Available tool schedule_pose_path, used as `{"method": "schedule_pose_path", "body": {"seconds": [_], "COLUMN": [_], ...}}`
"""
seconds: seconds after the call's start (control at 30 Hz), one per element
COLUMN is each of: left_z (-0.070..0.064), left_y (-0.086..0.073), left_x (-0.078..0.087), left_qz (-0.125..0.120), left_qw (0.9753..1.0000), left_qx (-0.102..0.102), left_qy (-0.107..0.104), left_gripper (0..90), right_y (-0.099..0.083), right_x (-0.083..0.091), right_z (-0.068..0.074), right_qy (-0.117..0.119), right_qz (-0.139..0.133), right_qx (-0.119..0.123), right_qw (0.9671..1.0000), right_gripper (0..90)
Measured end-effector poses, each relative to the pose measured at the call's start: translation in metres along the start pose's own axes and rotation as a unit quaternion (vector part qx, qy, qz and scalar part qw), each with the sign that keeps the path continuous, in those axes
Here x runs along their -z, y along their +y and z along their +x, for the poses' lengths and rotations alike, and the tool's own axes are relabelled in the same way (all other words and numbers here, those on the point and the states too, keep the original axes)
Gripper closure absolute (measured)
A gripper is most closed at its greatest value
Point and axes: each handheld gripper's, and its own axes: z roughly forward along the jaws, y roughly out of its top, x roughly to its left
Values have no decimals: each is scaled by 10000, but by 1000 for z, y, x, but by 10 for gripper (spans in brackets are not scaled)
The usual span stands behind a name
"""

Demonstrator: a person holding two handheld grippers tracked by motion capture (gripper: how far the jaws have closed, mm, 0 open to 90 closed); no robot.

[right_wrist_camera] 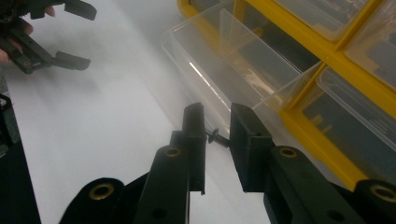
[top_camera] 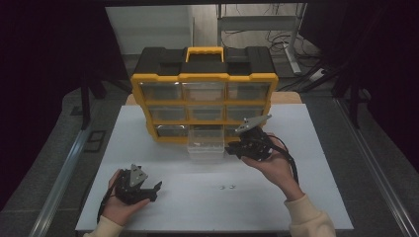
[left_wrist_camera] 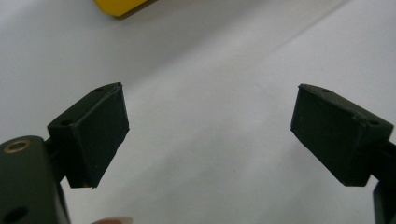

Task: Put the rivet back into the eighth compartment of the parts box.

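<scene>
A small black screw [right_wrist_camera: 215,136] is pinched between the jaws of the right tool [right_wrist_camera: 217,135], just beside the pulled-out clear drawer [top_camera: 205,143] of the yellow organiser [top_camera: 204,79]. To do this well, carry it over the drawer rim before releasing. The left tool [top_camera: 148,190] rests wide open, empty, low over the table [top_camera: 197,207], near two more screws [top_camera: 227,187].

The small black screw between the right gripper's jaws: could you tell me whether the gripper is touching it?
Touching. In the right gripper view the small black screw spans the narrow gap of the right gripper, its ends meeting both jaws beside the pulled-out clear plastic drawer.
</scene>
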Motion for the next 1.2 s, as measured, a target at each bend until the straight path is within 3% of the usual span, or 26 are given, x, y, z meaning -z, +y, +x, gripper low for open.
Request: {"method": "schedule_pose_path", "body": {"seconds": [0.33,1.2], "left_z": [0,-1], "left_y": [0,0], "left_x": [0,-2], "left_qz": [13,41], "left_qw": [10000,10000], "left_qx": [-9,-25], "left_qy": [-15,-26], "left_gripper": [117,117], "right_y": [3,19], "right_x": [-13,-37], "right_z": [-4,-11], "right_qy": [-53,-216], "right_qz": [79,-9], "right_qx": [-31,-79], "right_qw": [9999,9997], "right_gripper": [761,761]}}
